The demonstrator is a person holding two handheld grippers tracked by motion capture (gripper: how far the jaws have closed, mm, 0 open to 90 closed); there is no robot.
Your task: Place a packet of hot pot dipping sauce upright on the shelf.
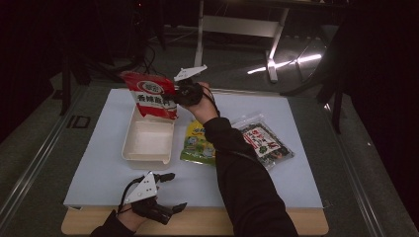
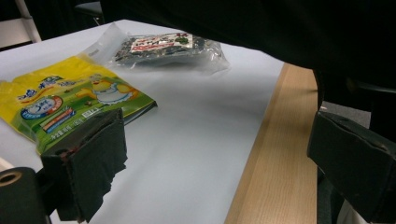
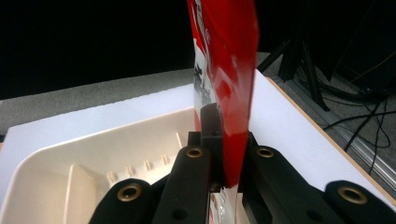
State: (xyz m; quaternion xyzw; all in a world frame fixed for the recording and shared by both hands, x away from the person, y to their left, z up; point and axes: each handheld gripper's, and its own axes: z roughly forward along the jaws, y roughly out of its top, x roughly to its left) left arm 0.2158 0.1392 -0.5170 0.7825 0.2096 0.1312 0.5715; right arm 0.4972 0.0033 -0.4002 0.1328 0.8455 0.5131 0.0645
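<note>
My right gripper (image 1: 173, 100) is shut on a red snack packet (image 1: 150, 95), holding it upright over the far end of a cream tray (image 1: 132, 148). In the right gripper view the red snack packet (image 3: 229, 70) stands edge-on, pinched between the black jaws of the right gripper (image 3: 223, 163), with the cream tray (image 3: 42, 163) below. My left gripper (image 1: 173, 192) rests near the table's front edge, jaws wide apart with nothing between them. In its own view the left gripper (image 2: 224, 172) points across the white mat toward a yellow-green packet (image 2: 70, 100).
A yellow-green packet (image 1: 196, 143) lies right of the tray, and a clear seaweed packet (image 1: 264, 140) lies further right. The seaweed packet (image 2: 163, 49) sits beyond the yellow one. The white mat (image 1: 291, 177) covers a wooden table (image 1: 306, 228). Dark chairs and a table frame stand behind.
</note>
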